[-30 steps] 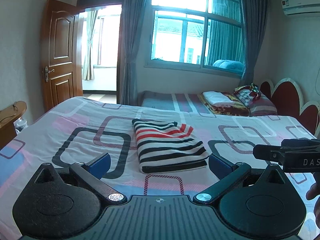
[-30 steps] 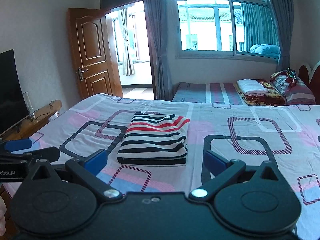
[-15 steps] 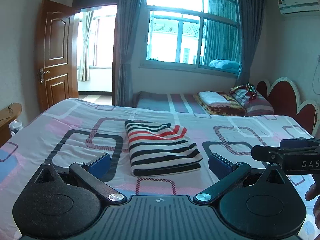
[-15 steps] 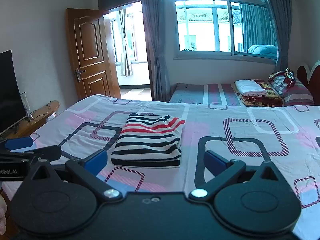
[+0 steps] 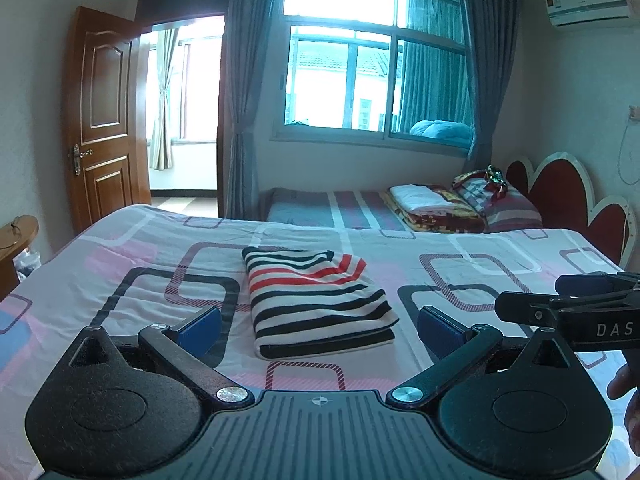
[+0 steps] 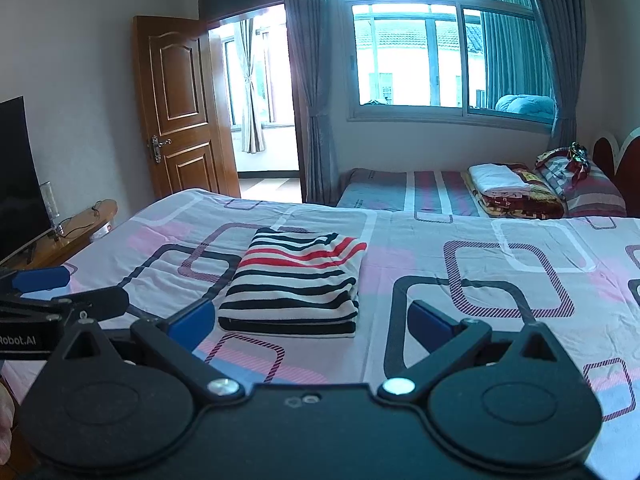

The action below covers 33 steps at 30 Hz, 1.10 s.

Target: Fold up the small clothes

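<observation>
A striped garment (image 5: 316,300), white with black and red stripes, lies folded into a neat rectangle on the patterned bedsheet (image 5: 120,280). It also shows in the right wrist view (image 6: 296,284). My left gripper (image 5: 320,330) is open and empty, held back from the garment's near edge. My right gripper (image 6: 312,320) is open and empty, also short of the garment. Each gripper shows at the edge of the other's view: the right one (image 5: 576,312) and the left one (image 6: 52,296).
A second bed (image 5: 360,212) with folded blankets (image 5: 424,204) and a pillow stands beyond. A red headboard (image 5: 560,196) is at right. A wooden door (image 6: 180,108) stands open at the back left. A TV (image 6: 16,172) on a wooden cabinet (image 6: 76,232) is at left.
Both grippers have drifted slightly back and to the left, so the folded garment sits a little farther off. The garment has not moved. Both stay open.
</observation>
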Motion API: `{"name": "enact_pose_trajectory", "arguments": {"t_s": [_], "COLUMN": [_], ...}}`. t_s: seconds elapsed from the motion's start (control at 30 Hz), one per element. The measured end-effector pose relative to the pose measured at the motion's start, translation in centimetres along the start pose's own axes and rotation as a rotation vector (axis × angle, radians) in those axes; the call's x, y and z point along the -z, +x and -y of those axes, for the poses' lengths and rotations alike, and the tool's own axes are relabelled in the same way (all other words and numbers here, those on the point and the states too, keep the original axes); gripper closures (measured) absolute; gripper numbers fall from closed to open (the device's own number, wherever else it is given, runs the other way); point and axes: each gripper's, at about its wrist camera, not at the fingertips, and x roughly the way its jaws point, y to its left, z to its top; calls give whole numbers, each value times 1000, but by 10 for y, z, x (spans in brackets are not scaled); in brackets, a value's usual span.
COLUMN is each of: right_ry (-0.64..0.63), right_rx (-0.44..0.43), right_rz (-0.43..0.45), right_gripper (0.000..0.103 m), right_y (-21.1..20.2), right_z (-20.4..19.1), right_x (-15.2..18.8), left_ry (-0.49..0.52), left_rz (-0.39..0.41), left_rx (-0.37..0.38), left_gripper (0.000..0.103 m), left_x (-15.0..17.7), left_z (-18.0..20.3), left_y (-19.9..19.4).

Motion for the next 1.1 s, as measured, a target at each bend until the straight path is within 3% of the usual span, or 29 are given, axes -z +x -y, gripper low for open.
{"name": "enact_pose_trajectory", "arguments": {"t_s": [1.1], "right_ry": [-9], "right_rx": [7], "right_rz": [5], "right_gripper": [1], "right_y": [1], "right_z": [0], "right_x": [-2], "left_ry": [36], "left_rz": [25], "left_rx": [24], "left_gripper": [0], "left_x": [-3], "left_z": [5], "left_y": [-3]}}
